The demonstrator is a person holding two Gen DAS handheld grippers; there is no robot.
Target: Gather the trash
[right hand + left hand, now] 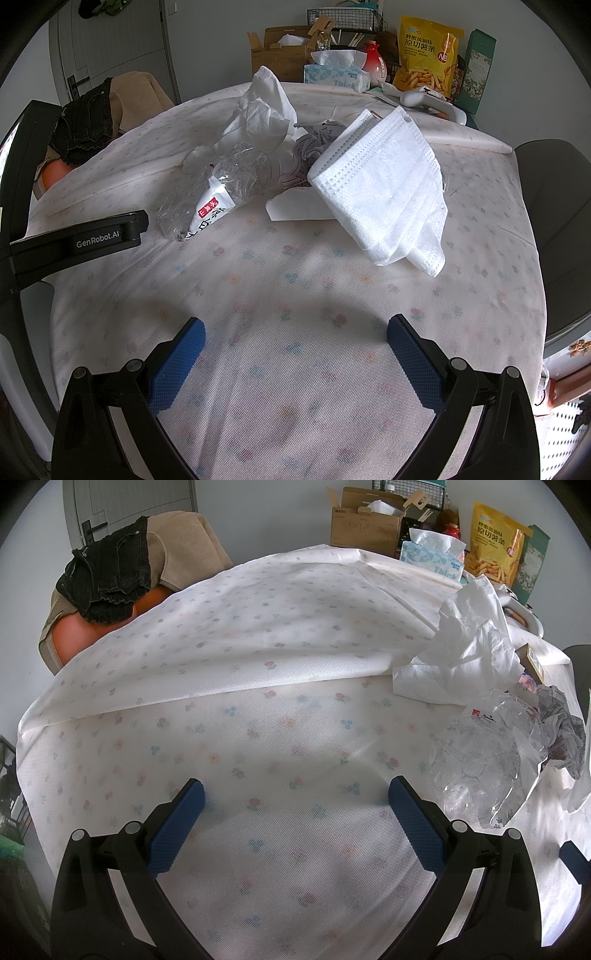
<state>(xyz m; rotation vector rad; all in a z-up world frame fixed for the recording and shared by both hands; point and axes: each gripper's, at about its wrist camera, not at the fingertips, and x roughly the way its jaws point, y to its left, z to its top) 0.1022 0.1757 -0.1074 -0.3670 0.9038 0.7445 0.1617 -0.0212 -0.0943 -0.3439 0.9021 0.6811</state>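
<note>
Both grippers, left gripper [295,797] and right gripper [295,336], spread wide, empty. Trash mid-table: crushed bottle [221,184], face mask [384,192]. Far: "Thick" tissue box [334,74] holding tissues, cardboard box [280,51].

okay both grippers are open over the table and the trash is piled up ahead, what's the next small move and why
Probably ease the right gripper forward toward the white face mask, the nearest piece to it. Both grippers are open and empty; the left gripper faces bare tablecloth, with the crushed clear plastic bottle off to its right. The mask lies on top of the pile, unobstructed.
</note>
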